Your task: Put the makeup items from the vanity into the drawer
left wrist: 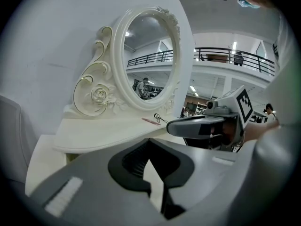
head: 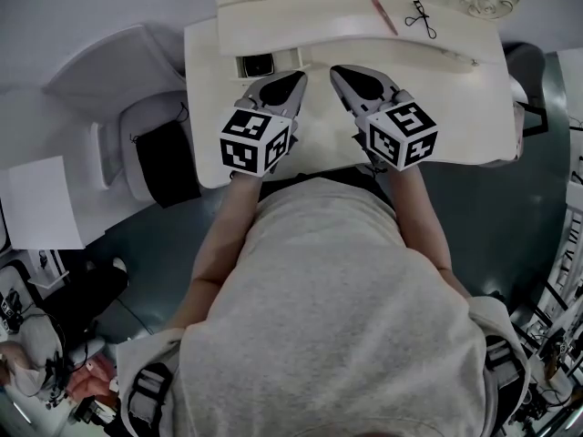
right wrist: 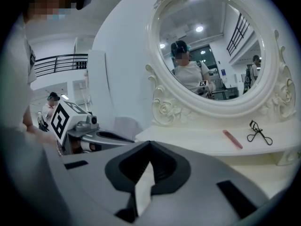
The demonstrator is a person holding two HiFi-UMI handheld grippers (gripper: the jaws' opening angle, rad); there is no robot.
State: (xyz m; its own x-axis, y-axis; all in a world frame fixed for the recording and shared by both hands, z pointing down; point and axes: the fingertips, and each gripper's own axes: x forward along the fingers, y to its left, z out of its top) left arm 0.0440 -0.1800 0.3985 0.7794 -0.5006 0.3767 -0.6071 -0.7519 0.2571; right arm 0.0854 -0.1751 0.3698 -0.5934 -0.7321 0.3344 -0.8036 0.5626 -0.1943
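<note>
- Pink, slim and straight: a pink stick (head: 383,15), probably a lip or brow pencil, though what kind cannot be read. It lies at a slant on the raised shelf (head: 319,12) at the back of the vanity (head: 455,107), towards the shelf's right end.
- Handling, as judged: light, stiff, smooth-sided and likely to roll. Best pinched across its middle, jaws square to its length.
- Black wire: an eyelash curler (head: 420,18), with two finger loops at the near end and a curved clamp at the far end. It lies flat just right of the pink stick, apart from it, near the shelf's right corner.
- Handling, as judged: light and rigid, but thin and open-framed, so the jaws could slip through a gap. The crossing of the shanks above the loops looks the surest hold, and the loops may snag.
- Left gripper (head: 293,82): fingers together, nothing between them. It hangs over the middle of the vanity top, tip close to the shelf's front edge, well apart from both items.
- Right gripper (head: 342,73): fingers closed on nothing. It sits just beside the left gripper and nearer the items, touching neither.
- Oval mirror (right wrist: 207,46) in a cream frame with carved roses stands behind the shelf.
- Small dark-rimmed square thing (head: 259,65) sits at the foot of the shelf's left end. Its nature cannot be told.
- Drawer: none can be made out open in any view. Both items remain to be moved.
</note>
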